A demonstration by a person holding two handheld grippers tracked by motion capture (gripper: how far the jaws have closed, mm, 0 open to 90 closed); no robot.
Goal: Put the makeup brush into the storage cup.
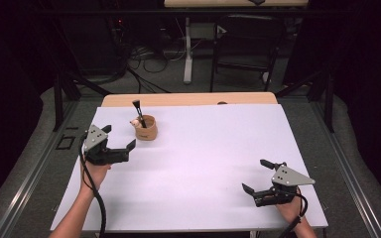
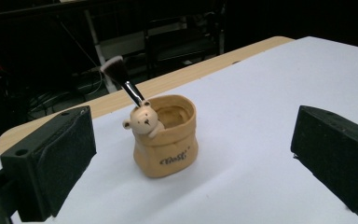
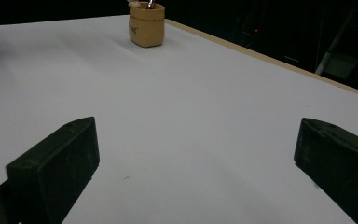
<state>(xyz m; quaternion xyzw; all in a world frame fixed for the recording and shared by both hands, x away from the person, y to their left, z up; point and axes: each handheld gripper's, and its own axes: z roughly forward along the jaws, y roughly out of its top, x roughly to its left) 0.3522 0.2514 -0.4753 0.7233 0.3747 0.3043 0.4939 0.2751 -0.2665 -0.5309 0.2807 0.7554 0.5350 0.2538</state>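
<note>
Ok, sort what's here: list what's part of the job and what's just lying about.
In the job:
- brush, standing in the pot
- pot with a bear on its rim
- left gripper, open, nearest the pot

Lying about:
- chair behind the table
- cables on the floor

Left tongs (image 1: pixel 118 137): black body, two blocky black jaws with textured pads, grey three-cornered plate on top.
Right tongs (image 1: pixel 257 175): same black build, grey plate with small holes.
Cables: black, trailing along each forearm.
Sleeves: none, forearms bare.
</note>
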